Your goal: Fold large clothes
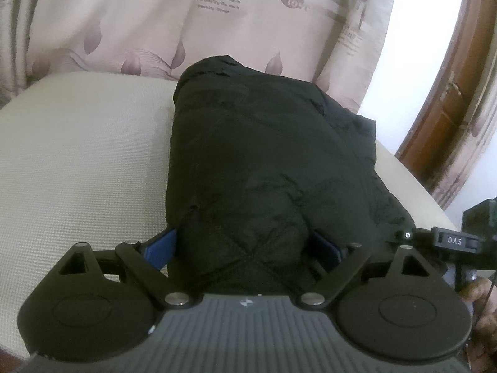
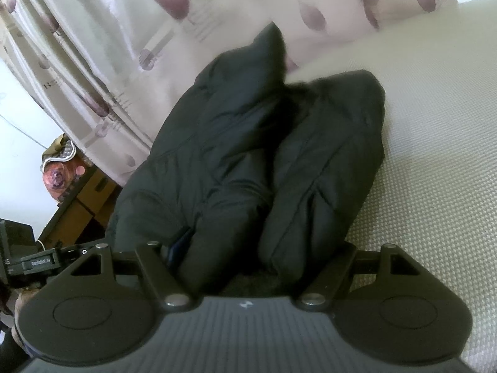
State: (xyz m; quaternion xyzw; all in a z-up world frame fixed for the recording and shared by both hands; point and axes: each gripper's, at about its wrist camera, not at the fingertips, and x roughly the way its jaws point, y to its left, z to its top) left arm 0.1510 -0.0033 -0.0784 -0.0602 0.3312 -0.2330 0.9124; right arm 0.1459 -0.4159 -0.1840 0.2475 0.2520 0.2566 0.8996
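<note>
A black quilted jacket (image 1: 264, 140) lies folded into a thick bundle on a beige woven mattress (image 1: 77, 155). My left gripper (image 1: 245, 239) has the bundle's near end between its jaws, and its blue pads (image 1: 163, 245) press on both sides of it. In the right wrist view the same jacket (image 2: 248, 155) shows two padded folds side by side. My right gripper (image 2: 264, 245) is shut on that near end too. Bulging fabric hides most of its fingers; only a strip of one blue pad (image 2: 181, 242) shows.
A pale curtain (image 1: 155, 15) printed with purple leaves hangs behind the mattress (image 2: 435, 155). A brown wooden door (image 1: 450, 93) stands at the right. A wooden cabinet (image 2: 80, 195) with a floral bundle (image 2: 59, 174) on it sits at the left. A hand (image 1: 481, 298) shows at the edge.
</note>
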